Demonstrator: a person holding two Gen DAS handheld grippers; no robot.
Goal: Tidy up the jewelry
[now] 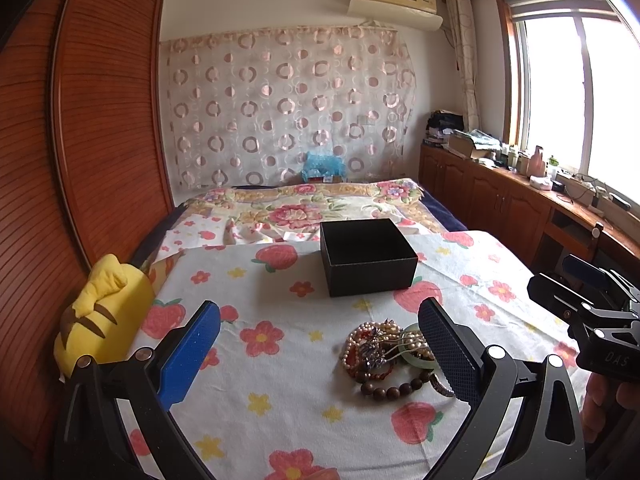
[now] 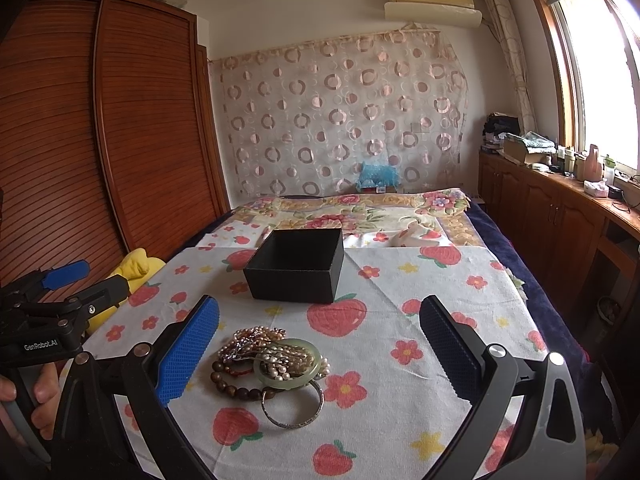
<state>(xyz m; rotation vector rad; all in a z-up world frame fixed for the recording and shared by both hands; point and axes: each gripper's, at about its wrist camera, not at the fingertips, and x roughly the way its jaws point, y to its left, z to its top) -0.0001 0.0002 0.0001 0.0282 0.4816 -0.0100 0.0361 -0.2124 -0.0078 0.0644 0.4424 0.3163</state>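
Note:
A tangled pile of jewelry [image 1: 386, 354] [image 2: 272, 364] lies on the strawberry-print cloth: pearl strands, a dark wooden bead bracelet [image 2: 234, 388], a pale green jade bangle [image 2: 290, 362] and a thin silver bangle [image 2: 294, 410]. Behind it stands an open black box [image 1: 366, 258] [image 2: 296, 266], nothing visible inside. My left gripper [image 1: 320, 354] is open, the pile near its right finger. My right gripper [image 2: 320, 354] is open, with the pile just inside its left finger. Neither touches the jewelry.
The cloth [image 2: 400, 400] covers a bed with a floral blanket [image 1: 304, 208] further back. A yellow plush [image 1: 100, 316] lies at the left edge by the wooden wardrobe [image 1: 80, 120]. Wooden cabinets [image 2: 560, 216] with clutter run under the window at right.

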